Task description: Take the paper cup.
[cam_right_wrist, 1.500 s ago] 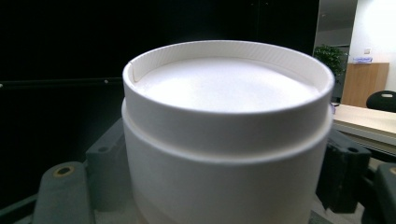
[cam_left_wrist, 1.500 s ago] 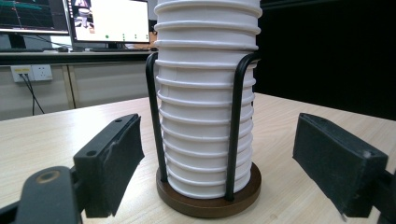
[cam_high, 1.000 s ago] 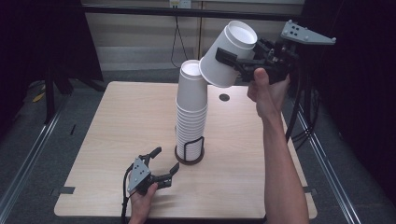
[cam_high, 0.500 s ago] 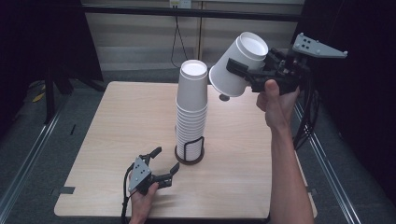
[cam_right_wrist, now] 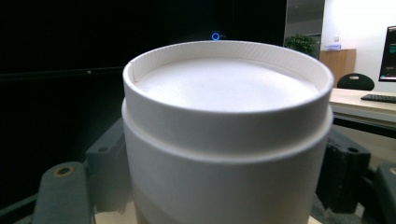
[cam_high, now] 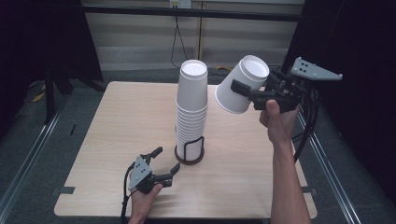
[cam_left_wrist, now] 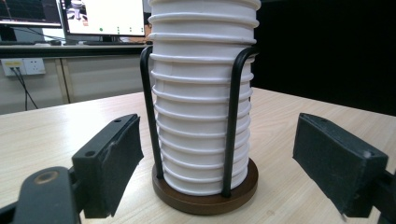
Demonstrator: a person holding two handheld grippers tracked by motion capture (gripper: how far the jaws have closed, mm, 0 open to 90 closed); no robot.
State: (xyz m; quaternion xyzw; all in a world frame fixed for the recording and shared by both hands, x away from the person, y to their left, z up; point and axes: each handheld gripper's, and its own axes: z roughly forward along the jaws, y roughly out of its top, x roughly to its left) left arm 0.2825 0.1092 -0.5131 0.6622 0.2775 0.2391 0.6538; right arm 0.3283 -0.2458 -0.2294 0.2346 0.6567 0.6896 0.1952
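Observation:
A tall stack of white paper cups (cam_high: 192,107) stands upside down in a black wire holder with a round brown base (cam_high: 189,156) at the table's middle. My right gripper (cam_high: 241,91) is in the air to the right of the stack's top, shut on a single white paper cup (cam_high: 252,74) that is tilted with its bottom up and to the right. In the right gripper view that cup (cam_right_wrist: 224,121) sits between the two jaws. My left gripper (cam_high: 167,158) rests low near the front edge, open, pointing at the holder. The stack (cam_left_wrist: 201,116) stands beyond its spread pads (cam_left_wrist: 119,154), untouched.
The light wooden table (cam_high: 116,121) has bare room left and right of the holder. Black frame posts and cables stand around the table's back and right side. A wall with sockets and monitors (cam_left_wrist: 102,16) lies behind.
The right gripper with its cup has moved right and down, away from the stack's top. The left gripper and the stack have not moved.

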